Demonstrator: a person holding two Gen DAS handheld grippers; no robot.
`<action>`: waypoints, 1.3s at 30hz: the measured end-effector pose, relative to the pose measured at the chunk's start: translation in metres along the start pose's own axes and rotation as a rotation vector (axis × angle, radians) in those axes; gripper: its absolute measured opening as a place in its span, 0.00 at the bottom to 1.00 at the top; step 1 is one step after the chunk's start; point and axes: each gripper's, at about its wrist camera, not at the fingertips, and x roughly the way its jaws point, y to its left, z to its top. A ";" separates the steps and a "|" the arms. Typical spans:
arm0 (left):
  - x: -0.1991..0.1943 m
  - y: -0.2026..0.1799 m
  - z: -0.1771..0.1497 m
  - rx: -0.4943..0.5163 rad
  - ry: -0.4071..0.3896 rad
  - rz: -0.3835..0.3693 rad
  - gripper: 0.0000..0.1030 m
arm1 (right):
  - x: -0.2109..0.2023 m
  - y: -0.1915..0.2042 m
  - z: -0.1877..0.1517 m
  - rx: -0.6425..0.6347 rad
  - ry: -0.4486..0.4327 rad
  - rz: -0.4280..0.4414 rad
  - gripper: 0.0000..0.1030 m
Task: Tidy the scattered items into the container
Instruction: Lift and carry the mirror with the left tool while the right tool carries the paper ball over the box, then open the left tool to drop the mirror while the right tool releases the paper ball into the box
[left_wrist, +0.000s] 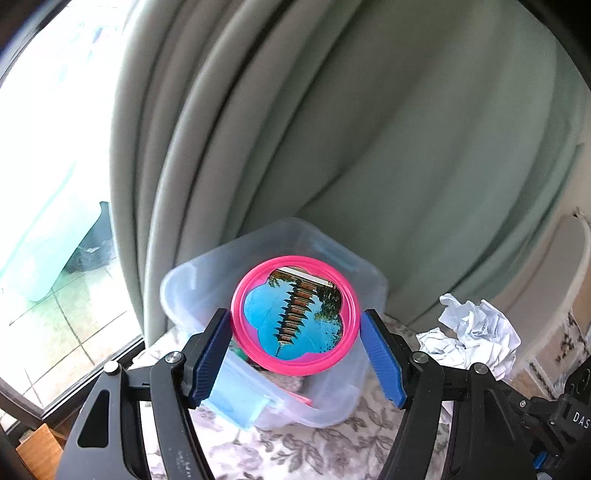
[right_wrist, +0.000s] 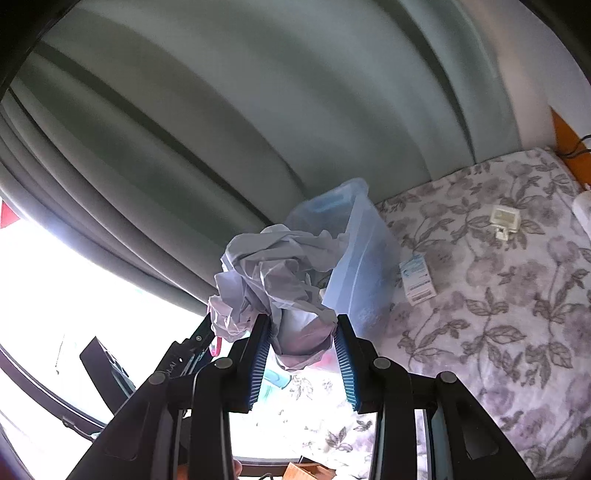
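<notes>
Left gripper (left_wrist: 295, 345) fingers clamp pink round frame (left_wrist: 294, 314) over clear container (left_wrist: 332, 391). Right gripper (right_wrist: 301, 356) fingers pinch crumpled paper (right_wrist: 273, 280) beside container, above floral bed (right_wrist: 498, 295).

Grey-green curtains (left_wrist: 295, 122) hang behind a floral-covered surface (right_wrist: 498, 295), beside a bright window (left_wrist: 55, 155) overlooking a tiled floor (left_wrist: 74, 325).
</notes>
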 end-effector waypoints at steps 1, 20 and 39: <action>0.002 0.004 0.001 -0.008 0.002 0.005 0.70 | 0.006 0.002 0.000 -0.003 0.010 0.001 0.37; 0.021 0.034 0.007 -0.067 0.011 0.027 0.70 | 0.071 0.021 0.002 -0.028 0.115 -0.017 0.37; 0.042 0.024 0.003 -0.036 0.058 0.011 0.70 | 0.106 0.025 0.012 -0.022 0.172 -0.021 0.37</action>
